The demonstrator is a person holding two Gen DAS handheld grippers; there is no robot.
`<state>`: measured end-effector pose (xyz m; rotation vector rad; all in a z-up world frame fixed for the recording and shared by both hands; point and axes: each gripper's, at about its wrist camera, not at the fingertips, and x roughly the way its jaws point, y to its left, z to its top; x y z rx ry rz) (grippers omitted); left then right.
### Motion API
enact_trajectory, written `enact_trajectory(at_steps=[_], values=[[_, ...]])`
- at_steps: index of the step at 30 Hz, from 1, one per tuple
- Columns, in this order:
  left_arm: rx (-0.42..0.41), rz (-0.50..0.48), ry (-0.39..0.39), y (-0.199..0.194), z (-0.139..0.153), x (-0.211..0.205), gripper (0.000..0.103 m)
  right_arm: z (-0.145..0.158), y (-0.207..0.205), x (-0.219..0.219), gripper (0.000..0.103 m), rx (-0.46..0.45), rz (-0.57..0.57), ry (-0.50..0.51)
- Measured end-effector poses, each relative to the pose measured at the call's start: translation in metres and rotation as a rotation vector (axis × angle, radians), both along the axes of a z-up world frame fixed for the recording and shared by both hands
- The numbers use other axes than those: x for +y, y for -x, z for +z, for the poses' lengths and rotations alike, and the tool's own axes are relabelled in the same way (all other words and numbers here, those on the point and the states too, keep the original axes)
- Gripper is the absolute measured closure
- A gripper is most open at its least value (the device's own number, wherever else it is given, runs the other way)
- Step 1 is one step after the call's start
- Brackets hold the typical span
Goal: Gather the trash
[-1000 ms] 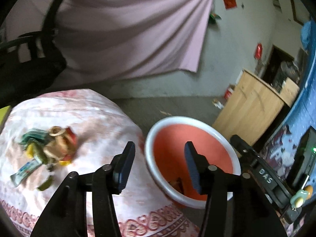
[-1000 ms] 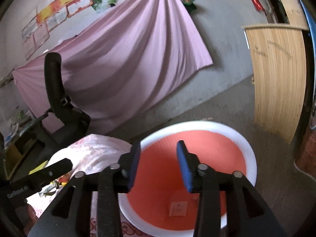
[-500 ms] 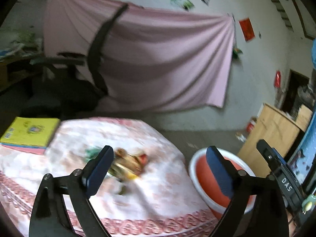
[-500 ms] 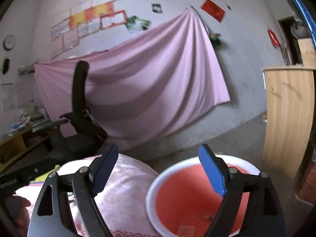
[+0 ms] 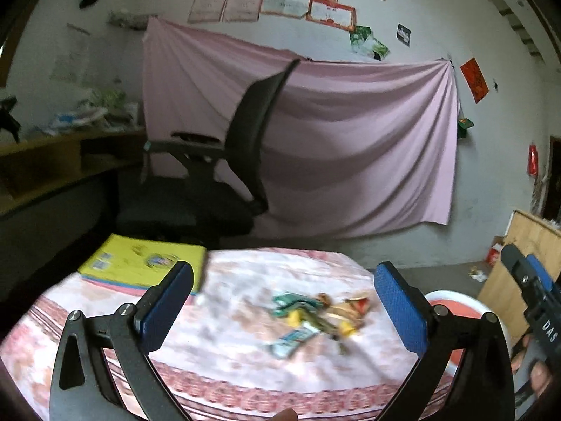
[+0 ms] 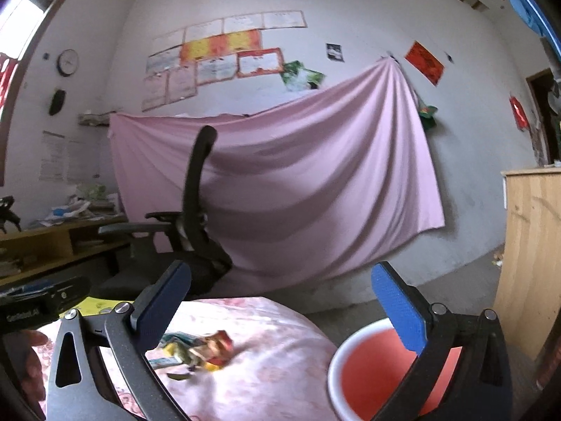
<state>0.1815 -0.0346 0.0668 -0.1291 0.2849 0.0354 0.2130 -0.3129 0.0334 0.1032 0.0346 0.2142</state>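
A: The heap of colourful crumpled wrappers [image 5: 312, 315] on the pink floral tablecloth [image 5: 228, 368] is smearing with blur; I can't count pieces.

B: The white-rimmed red plastic basin [image 6: 354, 368] is running off the bottom edge, its floor hidden. The yellow flat book [image 6: 94, 304] is hiding behind a blue-padded finger [image 6: 164, 301].

Dim daylight, soft and blurry
I see motion blur on the wrappers [image 5: 312, 319]; fisheye edges bend, corners vignette black.
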Motion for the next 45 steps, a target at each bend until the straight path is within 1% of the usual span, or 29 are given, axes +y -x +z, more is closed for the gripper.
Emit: enact_trajectory(at_steps=[3, 7, 12, 15, 19, 22, 24, 26, 29, 30, 31, 33, 34, 35, 36, 39, 41, 43, 45], values=[[-0.029, 0.028, -0.038, 0.01, -0.002, 0.011, 0.002, 0.0, 0.001, 0.015, 0.0, -0.013, 0.024, 0.015], [-0.055, 0.048, -0.058, 0.018, -0.009, 0.024, 0.002, -0.004, -0.001, 0.034, 0.0, -0.018, 0.05, 0.062], [-0.047, 0.033, -0.071, 0.014, -0.02, 0.036, 0.002, -0.011, -0.005, 0.055, 0.0, 0.0, 0.082, 0.138], [-0.031, -0.001, -0.052, 0.01, -0.026, 0.041, 0.002, -0.017, -0.012, 0.065, 0.0, 0.043, 0.098, 0.191], [0.019, -0.058, -0.036, -0.005, -0.034, 0.044, 0.002, -0.024, -0.029, 0.071, 0.0, 0.133, 0.114, 0.205], [0.098, -0.095, -0.021, -0.021, -0.041, 0.043, 0.002, -0.028, -0.044, 0.069, 0.0, 0.199, 0.127, 0.189], [0.16, -0.115, -0.007, -0.034, -0.045, 0.043, 0.003, -0.033, -0.057, 0.069, 0.0, 0.26, 0.136, 0.187], [0.212, -0.145, 0.012, -0.045, -0.049, 0.044, 0.006, -0.041, -0.07, 0.071, 0.0, 0.337, 0.158, 0.196], [0.3, -0.198, 0.035, -0.061, -0.058, 0.042, 0.017, -0.052, -0.087, 0.077, 0.001, 0.438, 0.17, 0.219], [0.327, -0.215, 0.04, -0.064, -0.062, 0.041, 0.025, -0.053, -0.09, 0.078, 0.002, 0.454, 0.172, 0.221], [0.364, -0.234, 0.043, -0.07, -0.065, 0.039, 0.033, -0.055, -0.092, 0.079, 0.005, 0.47, 0.174, 0.22], [0.413, -0.262, 0.046, -0.077, -0.072, 0.035, 0.04, -0.058, -0.098, 0.079, 0.008, 0.503, 0.175, 0.216], [0.437, -0.28, 0.046, -0.08, -0.075, 0.032, 0.045, -0.06, -0.1, 0.079, 0.012, 0.518, 0.175, 0.213], [0.456, -0.296, 0.044, -0.083, -0.077, 0.029, 0.049, -0.061, -0.103, 0.079, 0.016, 0.531, 0.173, 0.211], [0.476, -0.31, 0.039, -0.086, -0.08, 0.026, 0.053, -0.063, -0.106, 0.079, 0.017, 0.547, 0.172, 0.209], [0.523, -0.349, 0.018, -0.095, -0.085, 0.014, 0.058, -0.066, -0.114, 0.08, 0.019, 0.586, 0.184, 0.192], [0.542, -0.361, 0.002, -0.1, -0.088, 0.008, 0.062, -0.068, -0.12, 0.081, 0.022, 0.612, 0.195, 0.187], [0.548, -0.373, -0.007, -0.104, -0.09, 0.003, 0.069, -0.069, -0.126, 0.082, 0.025, 0.632, 0.202, 0.183], [0.567, -0.382, -0.018, -0.107, -0.094, 0.0, 0.071, -0.07, -0.132, 0.083, 0.028, 0.649, 0.207, 0.176]])
